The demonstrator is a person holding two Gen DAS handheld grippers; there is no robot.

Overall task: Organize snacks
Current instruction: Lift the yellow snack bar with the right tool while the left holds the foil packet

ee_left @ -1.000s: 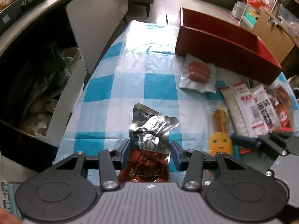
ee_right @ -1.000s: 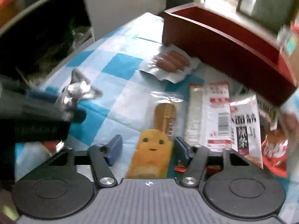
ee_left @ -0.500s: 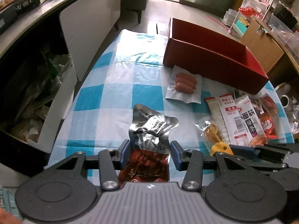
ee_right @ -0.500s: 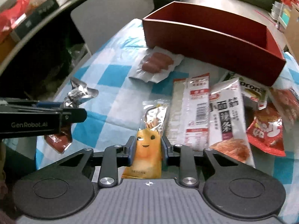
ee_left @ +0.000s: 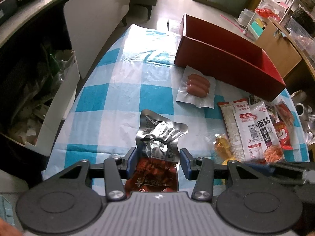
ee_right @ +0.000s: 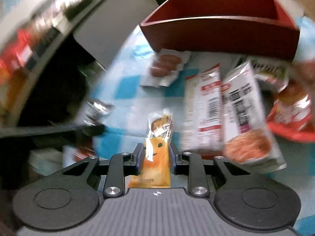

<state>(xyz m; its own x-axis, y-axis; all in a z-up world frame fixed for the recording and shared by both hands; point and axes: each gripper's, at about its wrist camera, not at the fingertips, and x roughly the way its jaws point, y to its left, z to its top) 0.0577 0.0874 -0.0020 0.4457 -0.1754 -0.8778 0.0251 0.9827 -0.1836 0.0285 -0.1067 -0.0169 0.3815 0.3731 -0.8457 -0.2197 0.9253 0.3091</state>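
Snacks: orange smiley-face packet (ee_right: 155,163) clenched in right jaws, silver-red foil pouch (ee_left: 157,147) in left jaws.

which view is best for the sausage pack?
Left wrist: the sausage pack is sharp and unobstructed on the checked cloth, lying in front of the red box. Right wrist shows it too, but motion-blurred, with only rough shape and colour.

Your right wrist view is smeared with motion blur: the print on the 2 long packets (ee_right: 226,106) can't be read. In your left wrist view, the silver pouch (ee_left: 157,137) has its red lower end hidden under the gripper body, and the yellow snack (ee_left: 223,147) is partly covered by the right gripper (ee_left: 261,166).
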